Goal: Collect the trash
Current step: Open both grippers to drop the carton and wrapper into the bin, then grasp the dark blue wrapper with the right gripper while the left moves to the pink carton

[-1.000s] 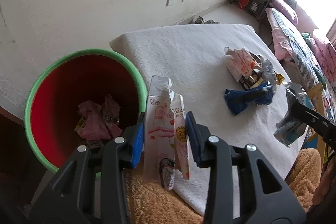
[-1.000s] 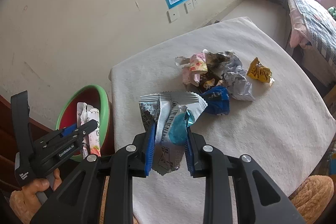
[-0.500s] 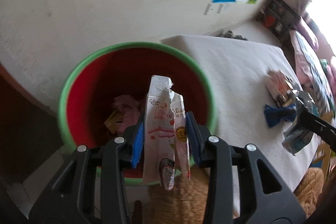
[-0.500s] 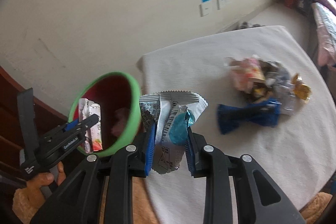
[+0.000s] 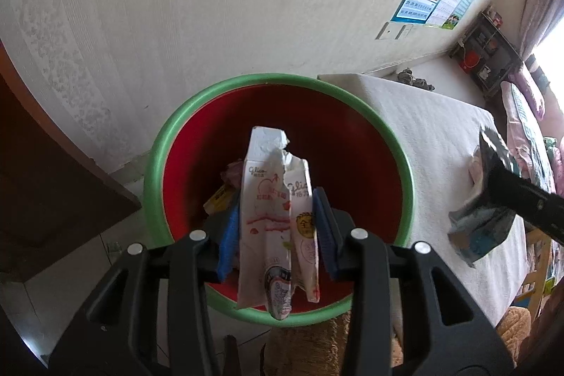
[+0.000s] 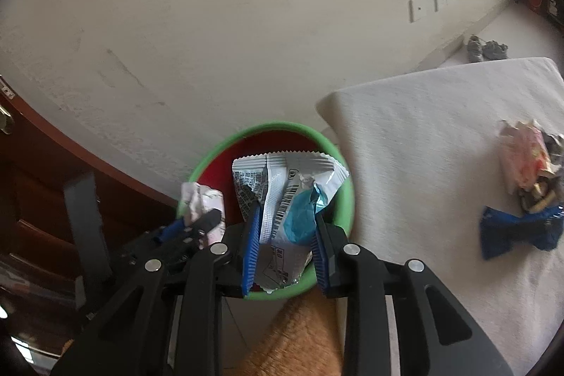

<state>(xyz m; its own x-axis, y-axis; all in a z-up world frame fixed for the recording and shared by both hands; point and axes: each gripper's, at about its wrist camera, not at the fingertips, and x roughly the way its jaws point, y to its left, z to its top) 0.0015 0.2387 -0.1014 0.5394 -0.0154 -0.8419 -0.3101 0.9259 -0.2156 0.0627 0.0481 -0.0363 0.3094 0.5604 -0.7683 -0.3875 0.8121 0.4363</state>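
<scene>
A red bin with a green rim [image 5: 282, 79] stands on the floor beside the table. My left gripper [image 5: 276, 228] hangs over its mouth, shut on a torn white and pink snack wrapper [image 5: 266, 210]. My right gripper [image 6: 285, 235] is over the near side of the same bin [image 6: 275, 125]; its jaws are opening, and a silver and blue wrapper [image 6: 282, 189] still stands between the pads. In the right wrist view the left gripper [image 6: 197, 224] shows at the bin's left edge. Crumpled trash [image 5: 229, 175] lies inside the bin.
A table under a white cloth [image 6: 423, 147] is to the right, bearing a pile of crumpled wrappers [image 6: 528, 164] and a blue wrapper [image 6: 518, 231]. Dark wooden furniture [image 6: 35, 182] stands left of the bin, a pale wall behind it. A brown plush surface [image 6: 299, 340] lies below the grippers.
Both grippers have swung left from above the table to above the bin, each carrying its wrapper. The right gripper's pads stand slightly further apart than before.
</scene>
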